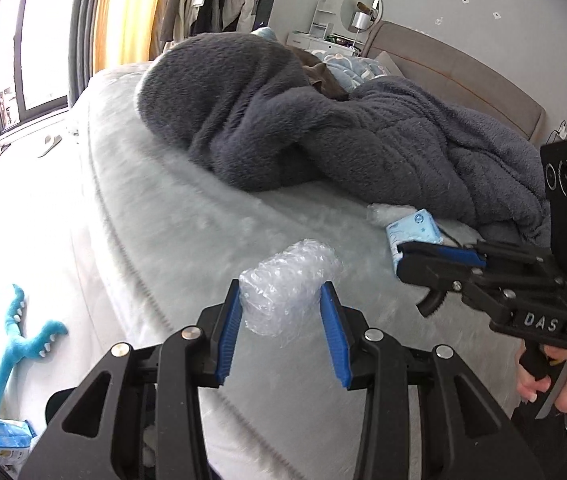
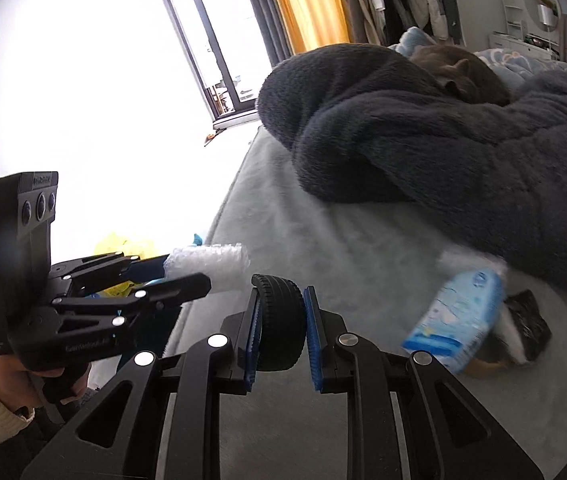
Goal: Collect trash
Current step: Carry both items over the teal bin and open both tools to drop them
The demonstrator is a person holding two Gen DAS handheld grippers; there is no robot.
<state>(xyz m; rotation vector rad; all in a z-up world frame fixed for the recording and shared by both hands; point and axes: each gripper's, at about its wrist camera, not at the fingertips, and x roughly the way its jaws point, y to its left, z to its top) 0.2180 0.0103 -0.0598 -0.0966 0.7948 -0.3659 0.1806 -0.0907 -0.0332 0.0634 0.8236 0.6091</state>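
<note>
Left fingers (image 1: 232,312) clamp a crumpled clear bubble-wrap wad (image 1: 287,284); right fingers (image 2: 254,332) pinch a small black rubber toy tyre (image 2: 281,320). Likely risk: the round tyre rolls free, or the soft wad slips, toward the grey bed cover (image 2: 363,248) at 12 o'clock.

Your right gripper (image 2: 281,330) has a small black rubber toy tyre (image 2: 281,320) pinched between its blue-padded jaws, above the pale grey bed (image 2: 323,240). To its left, your left gripper (image 2: 187,270) clamps a roll of clear bubble wrap (image 2: 211,266). A light blue tissue pack (image 2: 457,320) lies near the rumpled dark grey fleece blanket (image 2: 423,132).
</note>
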